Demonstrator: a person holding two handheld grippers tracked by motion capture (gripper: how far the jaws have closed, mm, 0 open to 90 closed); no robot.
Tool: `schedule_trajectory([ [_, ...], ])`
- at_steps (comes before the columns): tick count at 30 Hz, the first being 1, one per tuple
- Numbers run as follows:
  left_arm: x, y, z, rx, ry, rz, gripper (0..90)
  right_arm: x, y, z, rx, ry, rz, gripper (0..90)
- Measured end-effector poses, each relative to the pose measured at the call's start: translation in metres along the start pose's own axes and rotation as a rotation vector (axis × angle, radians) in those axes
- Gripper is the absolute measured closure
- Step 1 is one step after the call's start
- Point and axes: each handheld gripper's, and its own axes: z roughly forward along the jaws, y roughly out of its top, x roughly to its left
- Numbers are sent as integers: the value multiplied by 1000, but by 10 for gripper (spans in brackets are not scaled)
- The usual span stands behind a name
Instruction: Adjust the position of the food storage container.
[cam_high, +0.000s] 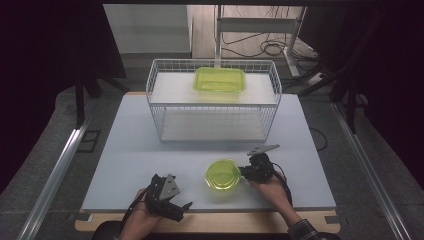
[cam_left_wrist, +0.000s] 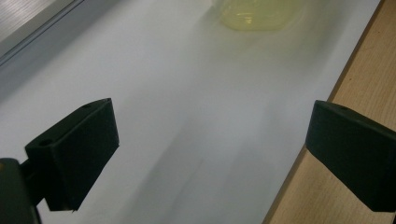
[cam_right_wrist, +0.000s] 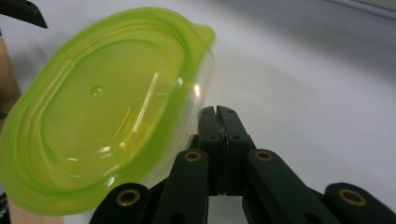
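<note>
A small round clear container with a lime-green lid (cam_high: 222, 174) sits on the grey table top near the front. In the right gripper view the container (cam_right_wrist: 102, 107) lies just left of the jaws. My right gripper (cam_high: 243, 172) is at its right side. The right gripper (cam_right_wrist: 219, 114) has its jaws pressed together, with nothing visible between them, and they rest close against the container's wall. My left gripper (cam_high: 185, 207) is at the table's front edge, left of the container. The left gripper (cam_left_wrist: 210, 154) is open and holds nothing. The container (cam_left_wrist: 254, 16) shows blurred ahead of it.
A white wire basket (cam_high: 150, 90) stands at the back of the table, with a larger rectangular green-lidded container (cam_high: 220, 79) on its upper shelf. A wooden strip (cam_left_wrist: 364, 79) runs along the table's front edge. Bare table top (cam_high: 140, 150) lies between the basket and the hands.
</note>
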Motion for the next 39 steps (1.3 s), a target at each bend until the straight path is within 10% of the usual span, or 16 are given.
schedule_trajectory([
  [18, 6, 1, -10, -56, -12, -77, 29, 4, -11, -49, -91, -184, -104, 563],
  [39, 7, -1, -10, -57, 3, -68, 25, 7, -30, -61, -118, -182, -80, 165],
])
